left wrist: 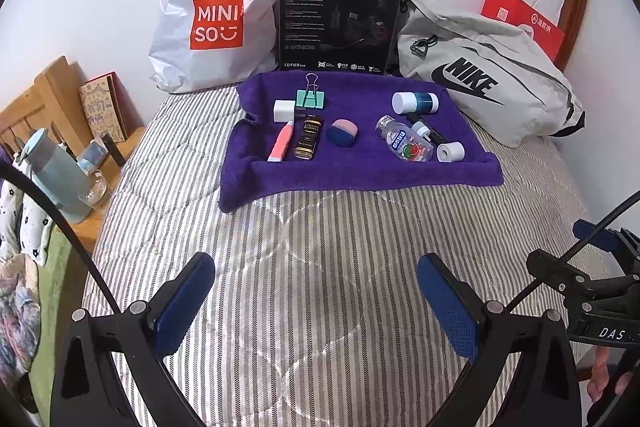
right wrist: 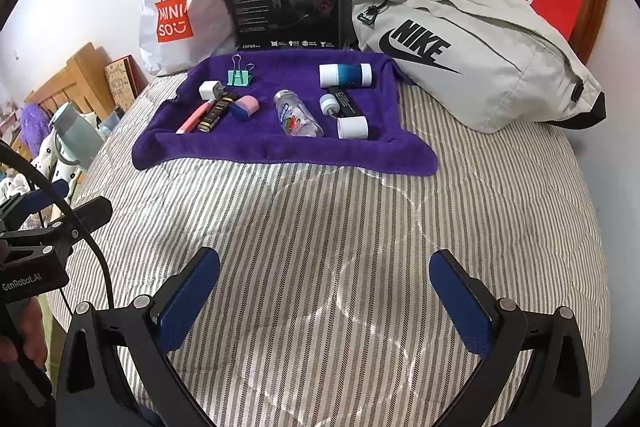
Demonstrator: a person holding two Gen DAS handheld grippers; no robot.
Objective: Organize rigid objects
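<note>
Left wrist view: the small rigid objects lie on a purple towel (left wrist: 360, 171) spread at the far end of a striped quilt (left wrist: 320, 267). Near the towel's far left corner stands a green binder clip (left wrist: 311, 98), with a white charger cube (left wrist: 284, 110) just beside it. Toward the left edge lie a pink stick (left wrist: 280, 145) and a dark gold-lettered tube (left wrist: 307, 137), side by side, then a pink-and-blue eraser (left wrist: 343, 133) near the middle. On the right half lie a clear bottle (left wrist: 404, 141), a white-and-teal cylinder (left wrist: 415, 102) toward the far edge, a black pen-like piece (left wrist: 428, 131), and a white cap (left wrist: 451, 151) near the right front corner.

The left gripper (left wrist: 316, 303) hovers over the bare quilt, well short of the towel, fingers wide and holding nothing. The right gripper (right wrist: 324, 303) likewise, jaws spread wide and empty.

Behind the towel, against the wall, stand a white Miniso bag (left wrist: 216, 11), a black Hecate box (left wrist: 340, 15), a grey Nike bag (left wrist: 480, 75) and a red paper bag (left wrist: 524, 19).
</note>
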